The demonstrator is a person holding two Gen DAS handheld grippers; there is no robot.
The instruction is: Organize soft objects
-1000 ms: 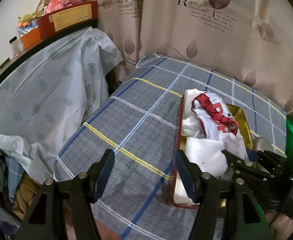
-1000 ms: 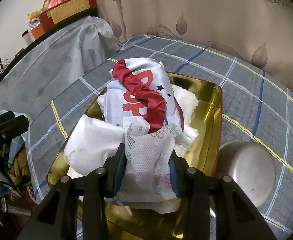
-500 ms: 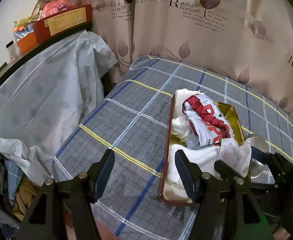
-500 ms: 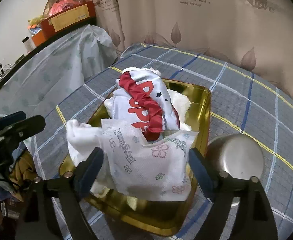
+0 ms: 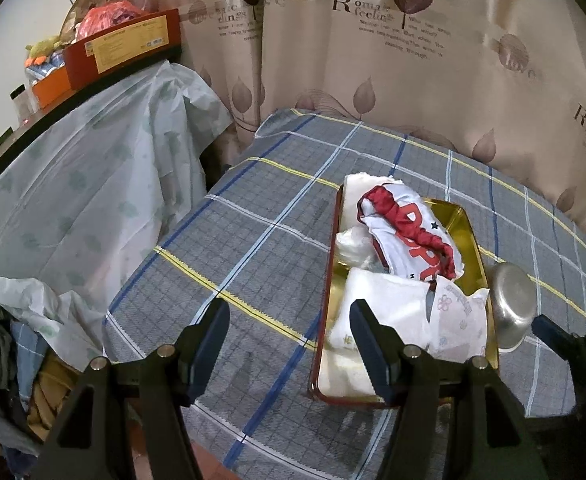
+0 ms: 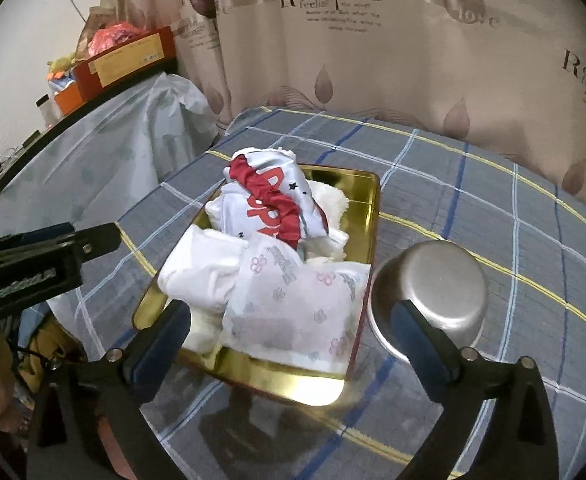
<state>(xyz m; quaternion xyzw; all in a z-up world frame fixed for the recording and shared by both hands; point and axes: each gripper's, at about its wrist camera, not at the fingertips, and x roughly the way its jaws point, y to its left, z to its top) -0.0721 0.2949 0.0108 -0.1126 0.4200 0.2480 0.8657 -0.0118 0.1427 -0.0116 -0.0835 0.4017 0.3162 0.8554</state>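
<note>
The plaid tablecloth (image 5: 253,248) is the biggest thing I see, grey with blue, white and yellow lines, running from my fingers up to the leaf-print curtain (image 5: 373,60) at twelve o'clock. At nine o'clock in the left wrist view a pale sheet (image 5: 85,184) drapes over a shelf that carries a red box (image 5: 121,48).

On the cloth lies the gold tray (image 6: 357,196), at the centre of the right wrist view and at three to four o'clock in the left one. It holds the soft things: a white garment with red trim and red letters (image 6: 273,200) at the tray's twelve o'clock end, a plain white folded piece (image 6: 201,276) at its eight o'clock side, and a thin flower-print packet (image 6: 293,308) at the six o'clock end, lying loose on the pile.

Just beside the tray's right rim, at four o'clock, an upturned steel bowl (image 6: 433,284) sits on the cloth.

My right gripper (image 6: 293,328) has just been opening: its jaws stand wide, one on either side of the flower-print packet, and neither pad touches it. My left gripper (image 5: 289,340) hangs over bare cloth at the tray's left edge, jaws apart and empty.
</note>
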